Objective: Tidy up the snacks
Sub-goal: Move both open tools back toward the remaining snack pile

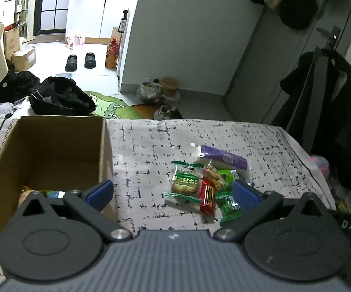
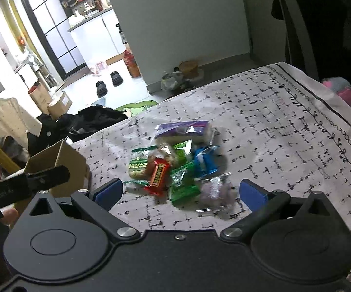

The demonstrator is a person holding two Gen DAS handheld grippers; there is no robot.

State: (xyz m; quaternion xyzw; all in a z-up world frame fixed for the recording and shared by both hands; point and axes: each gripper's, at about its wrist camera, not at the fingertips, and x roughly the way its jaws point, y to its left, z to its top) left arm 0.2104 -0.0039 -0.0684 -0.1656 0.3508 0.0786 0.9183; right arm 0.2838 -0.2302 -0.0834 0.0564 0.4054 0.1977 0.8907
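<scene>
A heap of wrapped snacks lies on the patterned tablecloth: a purple pack, a green-labelled biscuit pack, a red bar and green packets. An open cardboard box stands at the left with a few snacks at its bottom. My left gripper is open and holds nothing; its left pad hangs over the box's near corner. In the right wrist view the same heap lies ahead of my right gripper, which is open and holds nothing. A clear purple-tinted packet lies between its fingers. The box is at the left.
The tablecloth drops off at the far and right edges. Beyond it are a black bag, shoes and clutter on the floor, and dark coats at the right. The other gripper's arm reaches in at the left.
</scene>
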